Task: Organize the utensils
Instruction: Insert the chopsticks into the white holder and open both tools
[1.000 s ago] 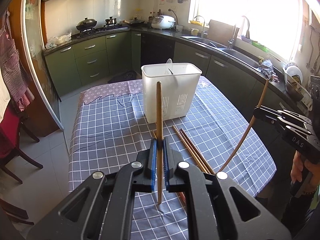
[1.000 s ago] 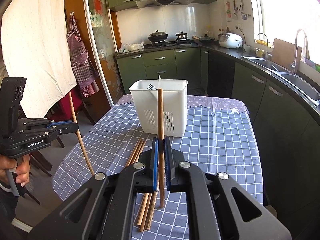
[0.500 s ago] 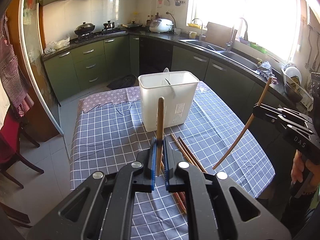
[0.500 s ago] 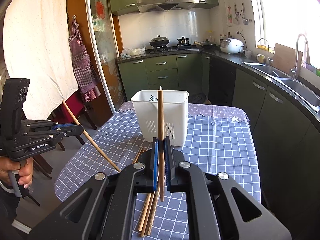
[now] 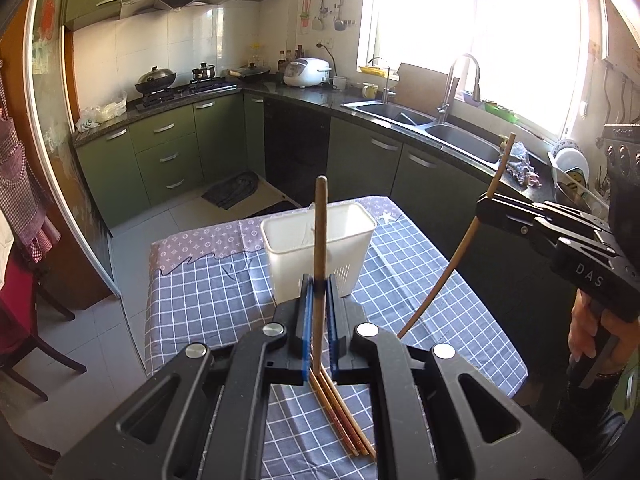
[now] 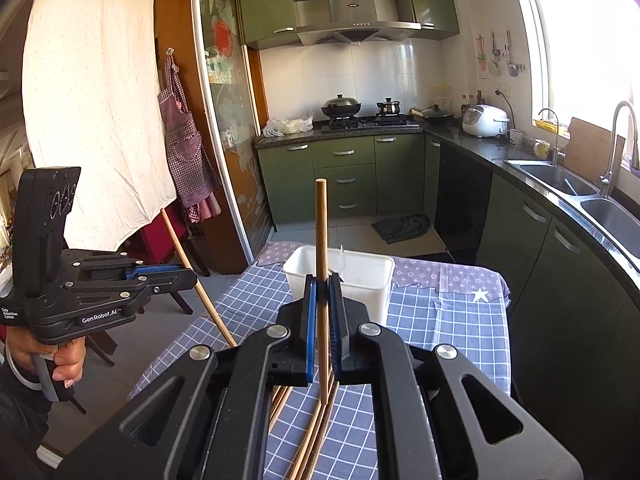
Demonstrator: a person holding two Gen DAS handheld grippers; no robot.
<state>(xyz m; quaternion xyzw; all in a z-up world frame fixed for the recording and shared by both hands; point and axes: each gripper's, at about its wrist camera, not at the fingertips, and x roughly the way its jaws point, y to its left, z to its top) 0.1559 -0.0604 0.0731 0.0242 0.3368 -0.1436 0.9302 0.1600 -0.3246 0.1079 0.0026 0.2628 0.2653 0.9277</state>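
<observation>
Above the checked tabletop (image 5: 400, 280), my left tool (image 5: 319, 292) is clamped on one chopstick (image 5: 320, 240), held upright, and my right tool (image 6: 323, 300) pinches a second chopstick (image 6: 321, 260) the same way. Both have risen since a second ago: the white utensil holder (image 5: 352, 240) at twelve o'clock now looks smaller and lower, and the sticks' lower ends hang clear of the cloth. The loose chopsticks (image 5: 344, 424) lie at six o'clock beneath my left tool. I judge the lift done, so carrying each stick forward over the holder's open top comes next.
</observation>
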